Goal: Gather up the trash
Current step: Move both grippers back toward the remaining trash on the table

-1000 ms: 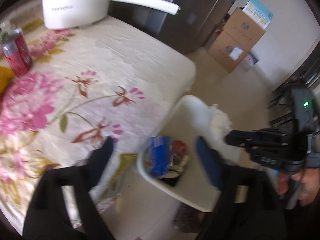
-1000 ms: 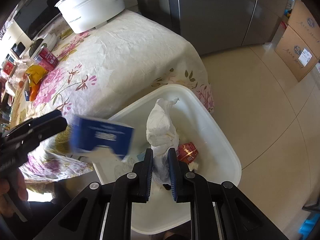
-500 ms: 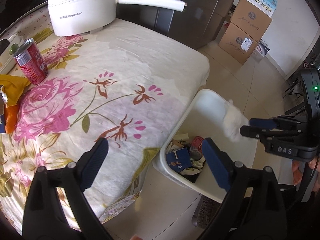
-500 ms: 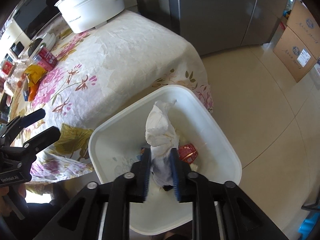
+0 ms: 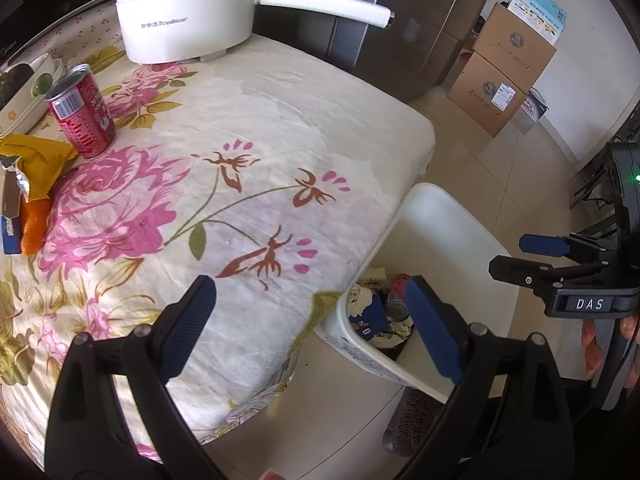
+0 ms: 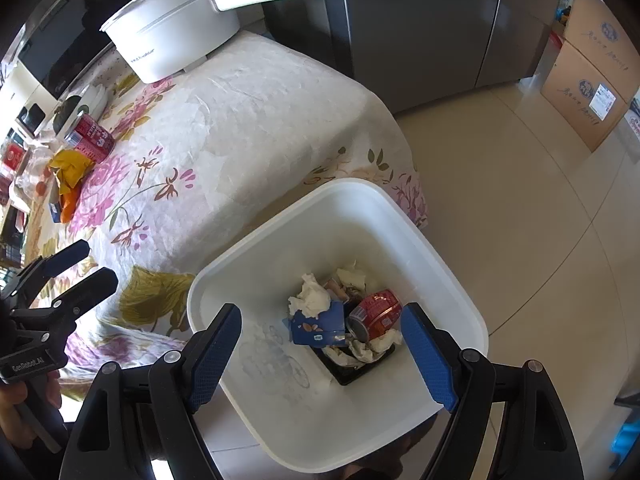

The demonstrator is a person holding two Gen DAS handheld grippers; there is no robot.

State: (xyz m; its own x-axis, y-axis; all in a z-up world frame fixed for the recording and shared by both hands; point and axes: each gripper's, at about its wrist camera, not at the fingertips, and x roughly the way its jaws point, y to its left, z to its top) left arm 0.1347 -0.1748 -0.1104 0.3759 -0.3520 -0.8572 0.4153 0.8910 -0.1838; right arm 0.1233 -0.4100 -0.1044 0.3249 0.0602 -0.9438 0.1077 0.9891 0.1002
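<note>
Right claw [image 6: 320, 354]: jaws have just been opening, now wide and empty, pointing down over the white bin [image 6: 404, 216].
Left claw [image 5: 308, 320]: released, empty, over the table edge.
Dropped tissue [image 6: 314, 300]: lies in the bin.
Next trash: red can [image 5: 82, 112] and yellow wrapper [image 5: 38, 164], far across the tablecloth [image 5: 280, 128].
Nearer hand: the left, I judge.

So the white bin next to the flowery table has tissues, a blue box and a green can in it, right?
Almost. The can in the white bin is red, not green; the right wrist view shows it lying beside the blue box and the crumpled tissues. The rest is right: the bin stands next to the flowery table.
</note>
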